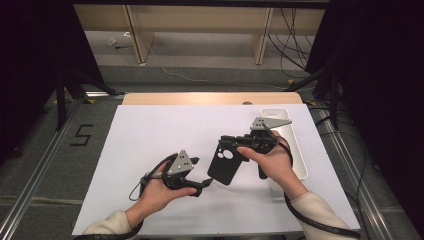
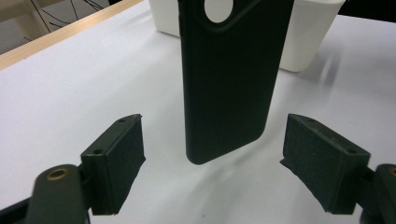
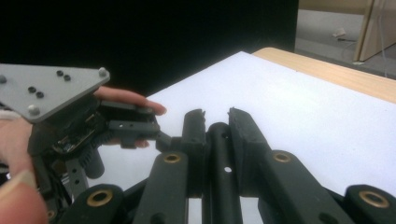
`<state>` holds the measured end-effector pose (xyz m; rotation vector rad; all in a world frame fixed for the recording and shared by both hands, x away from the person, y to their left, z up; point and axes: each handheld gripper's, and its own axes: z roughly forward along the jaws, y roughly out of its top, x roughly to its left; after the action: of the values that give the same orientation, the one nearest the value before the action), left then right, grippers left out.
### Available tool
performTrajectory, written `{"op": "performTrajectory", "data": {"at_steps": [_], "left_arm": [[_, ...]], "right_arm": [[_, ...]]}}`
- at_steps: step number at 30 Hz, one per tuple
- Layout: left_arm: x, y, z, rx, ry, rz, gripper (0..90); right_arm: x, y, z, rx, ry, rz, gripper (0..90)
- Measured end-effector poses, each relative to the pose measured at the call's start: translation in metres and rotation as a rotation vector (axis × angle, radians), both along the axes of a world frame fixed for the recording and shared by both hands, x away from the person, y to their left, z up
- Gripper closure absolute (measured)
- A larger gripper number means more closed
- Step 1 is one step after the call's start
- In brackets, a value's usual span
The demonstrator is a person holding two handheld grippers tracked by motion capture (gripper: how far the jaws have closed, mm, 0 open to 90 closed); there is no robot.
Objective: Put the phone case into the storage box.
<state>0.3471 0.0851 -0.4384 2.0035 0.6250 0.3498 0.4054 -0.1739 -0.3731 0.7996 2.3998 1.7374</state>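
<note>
A black phone case with a round camera hole hangs tilted above the white table sheet. My right gripper is shut on its upper end; in the right gripper view the case shows edge-on, pinched inside that gripper. My left gripper points right at the lower corner of the case and is open. In the left gripper view, the rounded lower end of the case hangs in the gap of this gripper, and the pads stand clear of it on both sides.
A white rectangular tray lies along the right edge of the sheet, just behind my right hand; its wall stands beyond the case. The wooden table edge runs along the far side. Dark curtains flank the table.
</note>
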Motion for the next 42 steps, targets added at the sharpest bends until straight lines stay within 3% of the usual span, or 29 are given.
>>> {"op": "performTrajectory", "data": {"at_steps": [23, 42], "left_arm": [[-0.003, -0.002, -0.001, 0.006, 0.012, -0.036, 20.8], [-0.005, -0.01, -0.006, 0.016, 0.017, -0.13, 28.7]], "right_arm": [[0.001, -0.018, 0.005, -0.062, -0.013, 0.124, 77.9], [-0.002, -0.016, 0.006, -0.103, -0.028, 0.211, 77.8]]}}
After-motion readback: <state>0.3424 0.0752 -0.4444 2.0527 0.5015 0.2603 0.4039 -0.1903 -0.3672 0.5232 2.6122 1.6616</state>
